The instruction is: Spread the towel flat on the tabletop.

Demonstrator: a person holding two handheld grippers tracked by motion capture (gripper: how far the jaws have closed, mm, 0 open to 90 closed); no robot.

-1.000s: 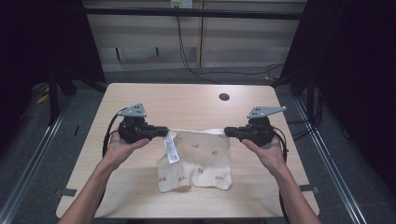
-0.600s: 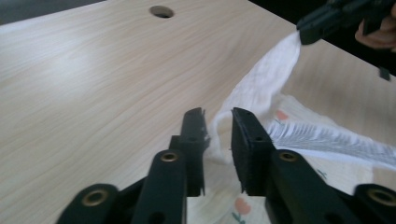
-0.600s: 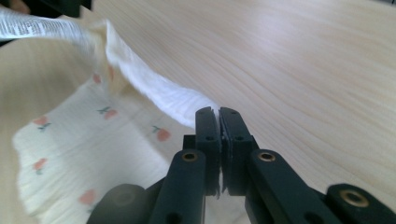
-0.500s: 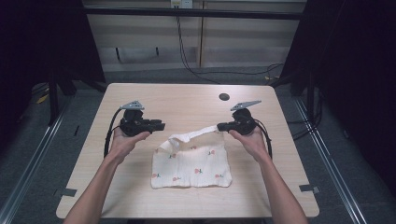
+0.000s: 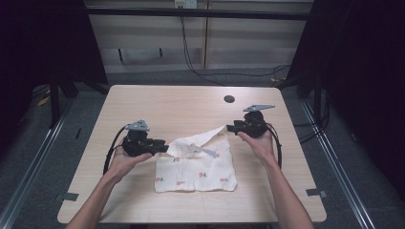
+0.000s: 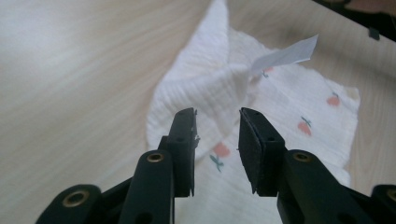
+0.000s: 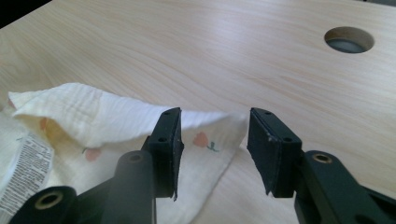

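Note:
A white cloth [image 5: 196, 169] printed with small orange fruit lies on the wooden table [image 5: 181, 107], its far edge folded over and rumpled. A paper label [image 5: 203, 150] sticks out of the fold. My left gripper [image 5: 165, 147] sits at the cloth's left end and is open. In the left gripper view the bunched cloth [image 6: 205, 88] lies just past the parted tips of the left gripper [image 6: 217, 116], with the label [image 6: 285, 53] behind. My right gripper [image 5: 230, 128] is open at the far right corner. There the cloth corner [image 7: 205, 135] lies between the jaws of the right gripper [image 7: 215, 119].
A round cable hole [image 5: 229, 99] is set in the table behind the right gripper, seen also as the hole [image 7: 349, 39] in the right gripper view. Cables trail from both grippers. Dark floor and metal rails [image 5: 38, 148] surround the table.
The cloth's far edge, stretched between the two grippers before, now sags in a loose fold. The left gripper has moved back toward the person and the right gripper slightly outward.

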